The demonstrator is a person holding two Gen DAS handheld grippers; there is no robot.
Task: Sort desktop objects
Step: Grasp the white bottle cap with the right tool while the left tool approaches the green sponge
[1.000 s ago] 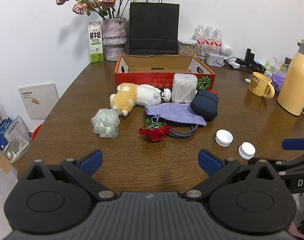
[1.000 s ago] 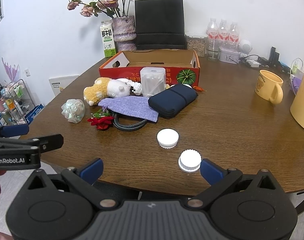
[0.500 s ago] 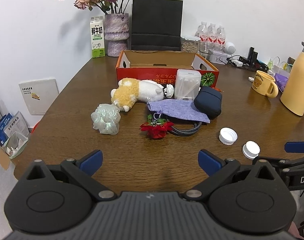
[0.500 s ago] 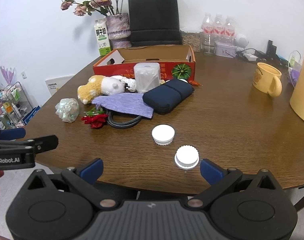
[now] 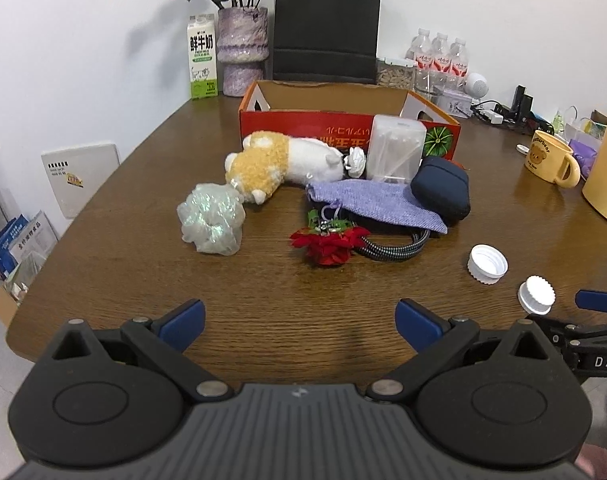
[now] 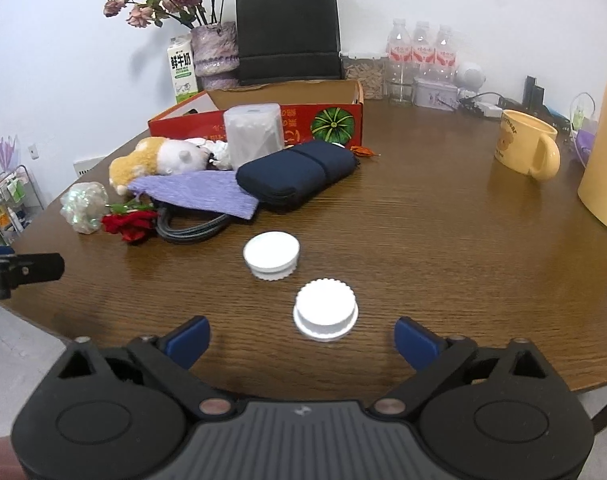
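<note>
A clutter lies before a red cardboard box (image 5: 343,128): a plush toy (image 5: 279,164), an iridescent scrunchie (image 5: 211,224), a red rose (image 5: 327,244), a purple pouch (image 5: 375,204), a navy case (image 5: 441,192) and a clear tub (image 5: 397,148). Two white caps sit nearer: one upturned (image 6: 271,254), one ridged (image 6: 325,312). My right gripper (image 6: 301,340) hovers wide just short of the ridged cap, jaws closing, pads not touching it. My left gripper (image 5: 299,326) stands open over bare wood, short of the rose.
A yellow mug (image 6: 527,148) and a tall yellow flask (image 6: 603,136) stand to the right. At the back are a black paper bag (image 5: 325,28), a vase (image 5: 242,48), a milk carton (image 5: 201,58) and water bottles (image 5: 439,56). The table's near edge (image 5: 19,344) lies close.
Both grippers have sunk and come closer to the table. The ridged cap now sits much nearer the right gripper's fingertips, whose jaws have narrowed slightly.
</note>
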